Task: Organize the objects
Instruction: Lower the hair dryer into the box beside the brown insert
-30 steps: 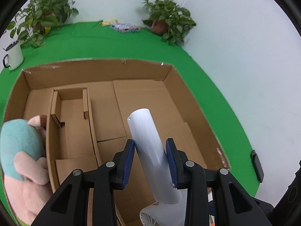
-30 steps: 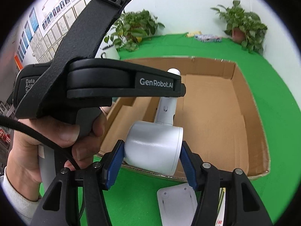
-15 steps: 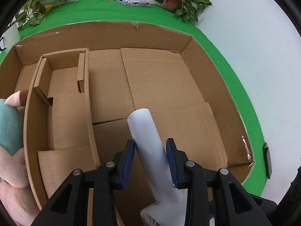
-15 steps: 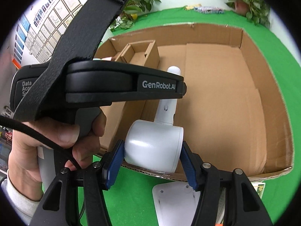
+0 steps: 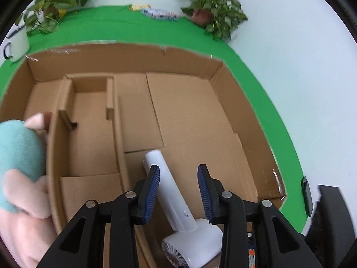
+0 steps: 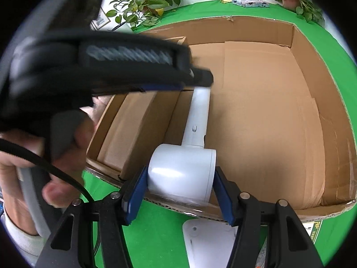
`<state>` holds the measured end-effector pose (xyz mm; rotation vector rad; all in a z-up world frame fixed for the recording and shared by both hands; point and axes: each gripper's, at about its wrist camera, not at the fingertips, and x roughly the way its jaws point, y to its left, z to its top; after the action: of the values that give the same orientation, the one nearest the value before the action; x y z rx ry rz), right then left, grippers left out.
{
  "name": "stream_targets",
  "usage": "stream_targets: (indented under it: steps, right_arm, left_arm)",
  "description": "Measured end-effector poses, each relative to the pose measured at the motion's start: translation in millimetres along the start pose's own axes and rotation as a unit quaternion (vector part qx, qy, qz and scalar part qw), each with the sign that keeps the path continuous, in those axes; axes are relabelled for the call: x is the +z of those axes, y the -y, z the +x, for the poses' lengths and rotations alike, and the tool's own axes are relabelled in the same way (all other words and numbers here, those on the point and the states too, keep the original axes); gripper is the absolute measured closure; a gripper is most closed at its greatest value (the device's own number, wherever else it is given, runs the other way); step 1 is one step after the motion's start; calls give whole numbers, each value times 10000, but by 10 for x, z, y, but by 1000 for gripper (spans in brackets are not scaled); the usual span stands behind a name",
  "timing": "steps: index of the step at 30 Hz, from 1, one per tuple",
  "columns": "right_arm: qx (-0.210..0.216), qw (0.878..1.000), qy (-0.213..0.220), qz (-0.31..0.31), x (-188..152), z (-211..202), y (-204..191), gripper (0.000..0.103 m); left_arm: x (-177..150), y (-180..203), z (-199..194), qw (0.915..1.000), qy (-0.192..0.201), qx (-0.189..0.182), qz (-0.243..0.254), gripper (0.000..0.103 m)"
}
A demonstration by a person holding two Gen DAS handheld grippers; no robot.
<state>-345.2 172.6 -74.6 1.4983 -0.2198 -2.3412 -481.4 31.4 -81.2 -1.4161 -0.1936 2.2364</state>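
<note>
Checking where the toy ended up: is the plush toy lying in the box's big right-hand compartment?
No, the plush toy sits at the box's left edge, outside that compartment.

Your left hand-held gripper (image 5: 178, 192) was matte black plastic, its two angular fingers faced with ribbed blue pads (image 5: 152, 193) and pinned by round silver screws. Your right hand-held gripper (image 6: 179, 197) matched it: black fingers, blue ribbed pads (image 6: 135, 195), silver screws. On the left tool's black body a white printed marking was blurred past reading. A black cable ran across your hand (image 6: 31, 169), and you wore a white cuffed sleeve (image 6: 20, 234).
</note>
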Motion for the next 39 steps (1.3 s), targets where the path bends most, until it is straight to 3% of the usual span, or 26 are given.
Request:
stream_targets:
  steps: [6,9,11,13,15,18,26,30,33,37,39]
  right_arm:
    - [473,9988,-12,128,-8,-91,10,44]
    - [436,9990,-87,-41,-50,-108,-65,44]
    - [441,9989,-168,-53,-72,-79,-54,49]
    - [425,9989,-207,-3,-49,-47,-16,64]
    - [472,9986,-227,79,-45,-36,-1,71]
    - [528,9982,-275,101,-47,-48,-3,77]
    - [497,9983,-199,-229,42,28,-90,77]
    - [333,9994,16,30,61,-69,22,77]
    - [361,9989,156,263,123,-139,68,76]
    - [323,9988,311,217,232,-156,-52,56]
    - [337,9987,357,115,277,-125,-158,55]
  left_arm:
    - [-145,-50,-424,9981,485,346,139,69]
    - [-301,-103,-611,9960,616,604,225,69]
    - [-416,-152,-668,9949,598,765,285,69]
    - [-539,-208,-661,9945,525,871,234,69]
    - [-641,-291,-633,9953,433,859,105,69]
    - [-745,-414,-535,9963,280,811,-89,70]
    - [-964,-655,-561,9950,394,291,-871,72]
    - [-1059,-676,-600,9909,429,206,-1260,75]
    - [-1077,-607,-641,9918,413,315,-1167,75]
    - [-1102,-570,-876,9920,640,454,-994,75]
    - [-1117,-572,-1065,9904,872,617,-881,75]
